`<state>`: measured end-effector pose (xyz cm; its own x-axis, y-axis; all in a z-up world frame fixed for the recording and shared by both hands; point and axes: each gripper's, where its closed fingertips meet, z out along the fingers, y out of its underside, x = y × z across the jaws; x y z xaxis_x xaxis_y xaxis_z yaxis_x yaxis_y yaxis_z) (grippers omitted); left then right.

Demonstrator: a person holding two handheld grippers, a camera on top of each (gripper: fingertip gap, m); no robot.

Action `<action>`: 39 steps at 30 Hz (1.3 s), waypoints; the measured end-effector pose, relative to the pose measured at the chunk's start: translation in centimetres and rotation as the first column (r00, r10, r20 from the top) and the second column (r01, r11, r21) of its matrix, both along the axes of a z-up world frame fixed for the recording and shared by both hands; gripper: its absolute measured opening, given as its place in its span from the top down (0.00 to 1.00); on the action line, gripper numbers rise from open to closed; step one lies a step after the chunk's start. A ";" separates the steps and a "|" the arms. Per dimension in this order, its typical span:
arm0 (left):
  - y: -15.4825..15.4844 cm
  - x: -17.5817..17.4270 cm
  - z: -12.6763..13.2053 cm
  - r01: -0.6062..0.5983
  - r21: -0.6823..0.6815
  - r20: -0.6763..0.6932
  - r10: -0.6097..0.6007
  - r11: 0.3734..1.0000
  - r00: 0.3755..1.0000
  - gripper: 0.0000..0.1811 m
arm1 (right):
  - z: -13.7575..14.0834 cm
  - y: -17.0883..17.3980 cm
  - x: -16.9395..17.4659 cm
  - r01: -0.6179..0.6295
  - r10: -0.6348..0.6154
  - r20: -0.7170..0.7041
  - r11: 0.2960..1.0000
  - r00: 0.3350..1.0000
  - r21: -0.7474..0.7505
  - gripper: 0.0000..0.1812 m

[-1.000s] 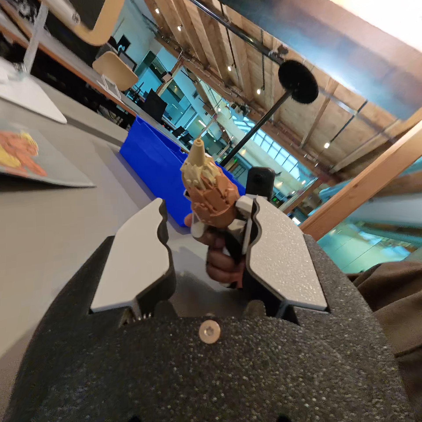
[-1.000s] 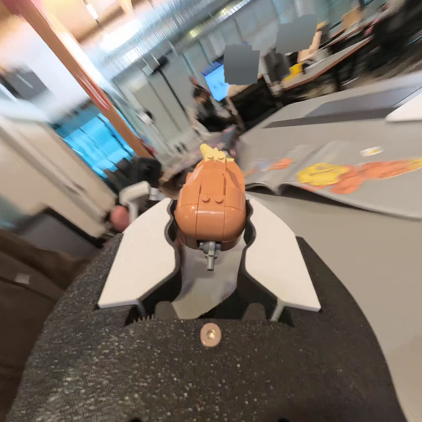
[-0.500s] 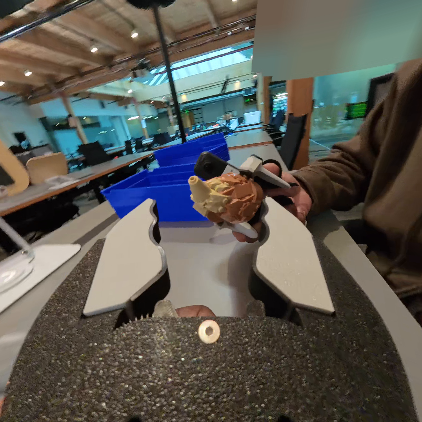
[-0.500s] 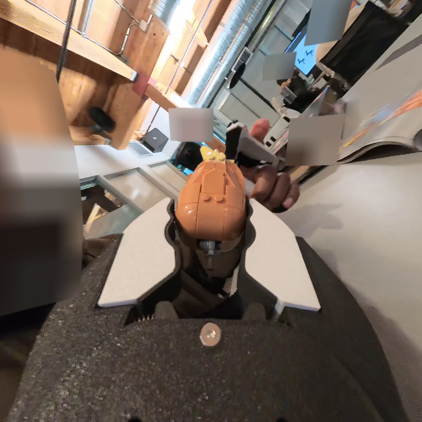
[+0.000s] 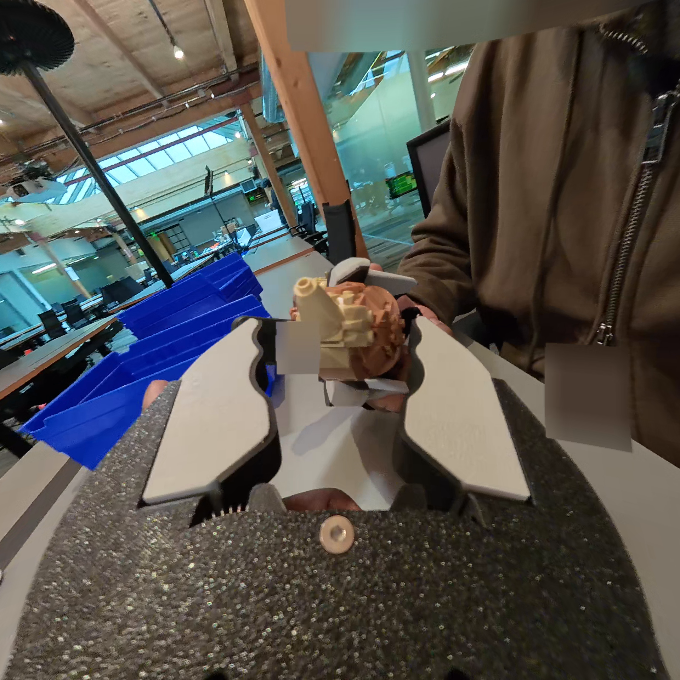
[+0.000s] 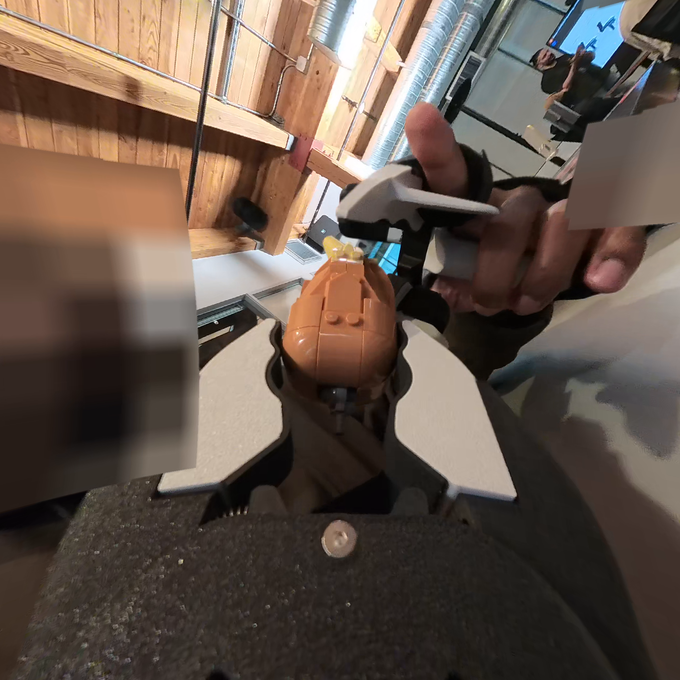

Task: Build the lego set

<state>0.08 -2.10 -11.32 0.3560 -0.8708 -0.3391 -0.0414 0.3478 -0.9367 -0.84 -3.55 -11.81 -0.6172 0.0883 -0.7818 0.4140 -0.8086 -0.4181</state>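
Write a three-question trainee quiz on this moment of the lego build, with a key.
1. True or false: the left tool is clamped on the lego model.
2. Which tool grips the model? A. left B. right C. both
3. Fill in: the bins stacked on the table are ____ in colour.

Key: 1. False, its fingers stand apart with nothing between them. 2. B, the right tool is shut on it. 3. Blue.
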 end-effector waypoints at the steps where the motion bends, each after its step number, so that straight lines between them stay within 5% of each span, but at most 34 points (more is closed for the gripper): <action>1: -0.1 0.1 0.0 0.016 -0.002 0.012 -0.016 1.000 1.000 0.59 | 0.0 -0.2 0.0 -0.008 0.008 0.001 1.000 1.000 -0.002 0.68; 9: -1.8 0.6 -0.1 0.146 -0.040 0.082 -0.142 0.989 0.986 0.72 | -0.7 -1.1 -0.8 -0.063 0.063 0.022 0.998 0.998 -0.020 0.68; 23: -1.3 0.6 -2.0 0.014 0.005 -0.019 -0.014 1.000 1.000 0.69 | -1.8 -1.1 -1.4 -0.052 0.052 0.072 0.999 0.996 -0.014 0.68; 39: 0.4 -0.4 -2.2 -0.082 -0.012 0.058 0.083 0.997 0.995 0.70 | -2.5 1.0 -1.7 -0.007 0.000 0.102 0.998 0.995 0.066 0.67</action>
<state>-0.35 -1.72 -13.56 0.4457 -0.8407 -0.3075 -0.0144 0.3368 -0.9415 -2.55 -2.57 -14.28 -0.5355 0.1395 -0.8330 0.4597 -0.7792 -0.4260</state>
